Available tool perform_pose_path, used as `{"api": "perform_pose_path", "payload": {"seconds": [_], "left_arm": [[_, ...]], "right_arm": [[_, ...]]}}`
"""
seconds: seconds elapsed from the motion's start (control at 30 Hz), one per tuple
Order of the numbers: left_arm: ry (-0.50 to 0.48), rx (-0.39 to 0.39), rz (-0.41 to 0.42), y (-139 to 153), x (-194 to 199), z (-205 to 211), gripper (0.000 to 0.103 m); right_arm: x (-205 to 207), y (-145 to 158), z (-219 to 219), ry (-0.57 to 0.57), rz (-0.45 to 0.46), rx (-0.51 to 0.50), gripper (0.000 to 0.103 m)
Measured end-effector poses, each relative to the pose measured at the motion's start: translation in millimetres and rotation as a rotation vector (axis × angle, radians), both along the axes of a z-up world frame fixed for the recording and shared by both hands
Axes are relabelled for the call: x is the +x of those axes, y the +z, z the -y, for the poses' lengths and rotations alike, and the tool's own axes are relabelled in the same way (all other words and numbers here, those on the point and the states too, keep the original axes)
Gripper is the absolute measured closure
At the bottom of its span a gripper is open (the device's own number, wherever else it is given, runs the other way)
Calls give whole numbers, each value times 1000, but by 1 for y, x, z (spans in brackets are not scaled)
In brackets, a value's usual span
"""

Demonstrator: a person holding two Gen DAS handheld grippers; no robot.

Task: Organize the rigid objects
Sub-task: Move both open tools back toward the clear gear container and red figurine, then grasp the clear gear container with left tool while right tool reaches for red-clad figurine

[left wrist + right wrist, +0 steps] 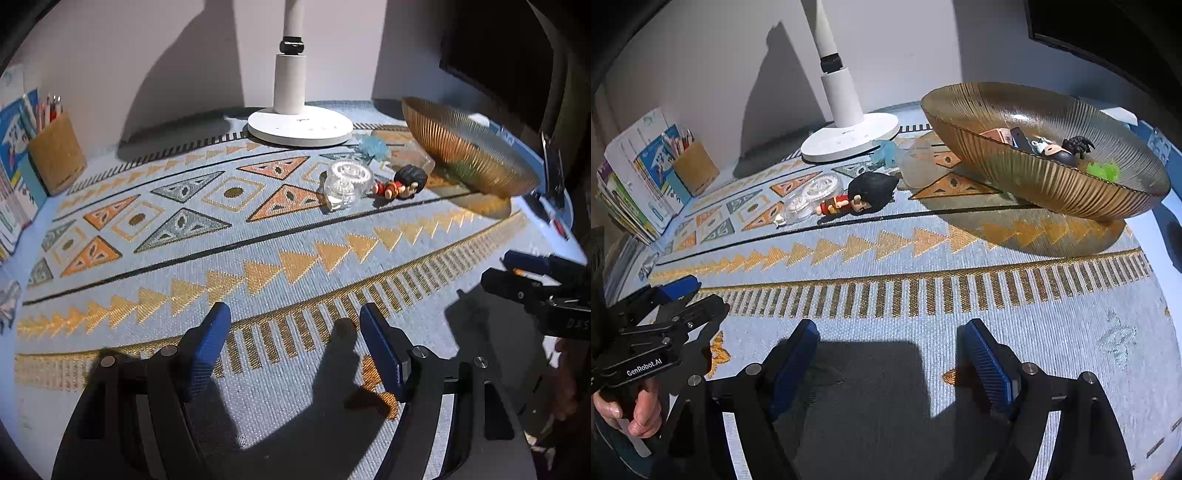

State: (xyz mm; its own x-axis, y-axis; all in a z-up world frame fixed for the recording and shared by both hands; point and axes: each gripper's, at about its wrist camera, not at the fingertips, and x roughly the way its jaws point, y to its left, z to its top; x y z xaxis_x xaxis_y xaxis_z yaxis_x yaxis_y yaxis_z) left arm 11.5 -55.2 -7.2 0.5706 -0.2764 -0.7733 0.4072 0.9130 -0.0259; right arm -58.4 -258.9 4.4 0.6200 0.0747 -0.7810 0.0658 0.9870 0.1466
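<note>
A small figurine with black hair and a red outfit [400, 182] [857, 197] lies on the patterned cloth beside a clear plastic correction-tape dispenser [345, 181] [812, 195]. A ribbed amber glass bowl [461, 147] [1034, 177] stands at the right and holds several small items, among them another dark-haired figurine [1067, 149] and a green piece [1102, 170]. My left gripper [295, 325] is open and empty over the near cloth. My right gripper [890, 339] is open and empty, well short of the objects.
A white lamp base [299, 127] [849, 138] stands at the back. A pale blue piece [373, 147] [886, 151] and a clear lump [919, 162] lie behind the figurine. A cork pen holder [55, 155] [696, 168] and books [631, 184] are at the left.
</note>
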Motion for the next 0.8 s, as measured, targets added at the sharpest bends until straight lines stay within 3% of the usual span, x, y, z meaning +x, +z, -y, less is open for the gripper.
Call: {"api": "perform_pose_path", "payload": {"seconds": [0.23, 0.37, 0.43, 0.53, 0.67, 0.8], "left_arm": [[-29, 28, 16, 0, -5, 5, 30], [-30, 19, -24, -1, 1, 5, 30], [-41, 74, -43, -2, 8, 10, 26], [-70, 142, 10, 13, 26, 21, 27], [-132, 56, -2, 22, 57, 33, 27], [-153, 71, -26, 11, 87, 50, 31]], "right_arm": [[3, -1, 0, 5, -1, -1, 22], [6, 0, 2, 0, -5, 12, 22], [12, 1, 3, -8, -13, 48, 21], [32, 6, 4, 4, -60, 109, 21], [64, 8, 19, -53, -82, 246, 21], [90, 6, 24, -92, -51, 271, 21]]}}
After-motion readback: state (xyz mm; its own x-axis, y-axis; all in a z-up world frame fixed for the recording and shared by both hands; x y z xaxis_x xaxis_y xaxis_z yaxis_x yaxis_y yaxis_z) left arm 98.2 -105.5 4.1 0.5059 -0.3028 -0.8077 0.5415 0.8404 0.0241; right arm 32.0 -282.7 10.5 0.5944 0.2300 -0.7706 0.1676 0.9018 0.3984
